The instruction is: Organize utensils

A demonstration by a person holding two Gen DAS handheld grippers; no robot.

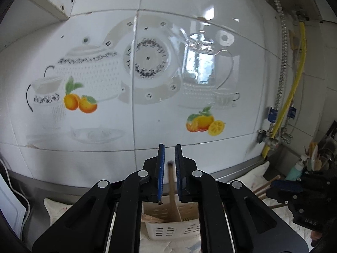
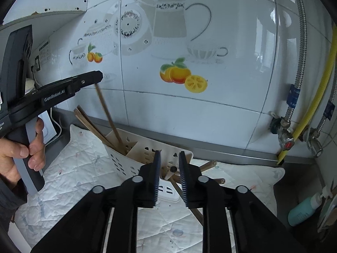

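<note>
A long brown wooden chopstick (image 2: 108, 115) is standing tilted in the left compartment of the cream slotted plastic utensil holder (image 2: 126, 164), its long axis running steeply up to the left gripper (image 1: 169, 158), whose jaws are sitting narrowly apart around the stick's top; whether they are pinching it I cannot tell. More wooden chopsticks (image 2: 210, 164) are lying on the white quilted cloth (image 2: 80, 160), just beyond the right gripper (image 2: 169, 164), whose jaws are standing apart and holding nothing, making it the nearer one.
</note>
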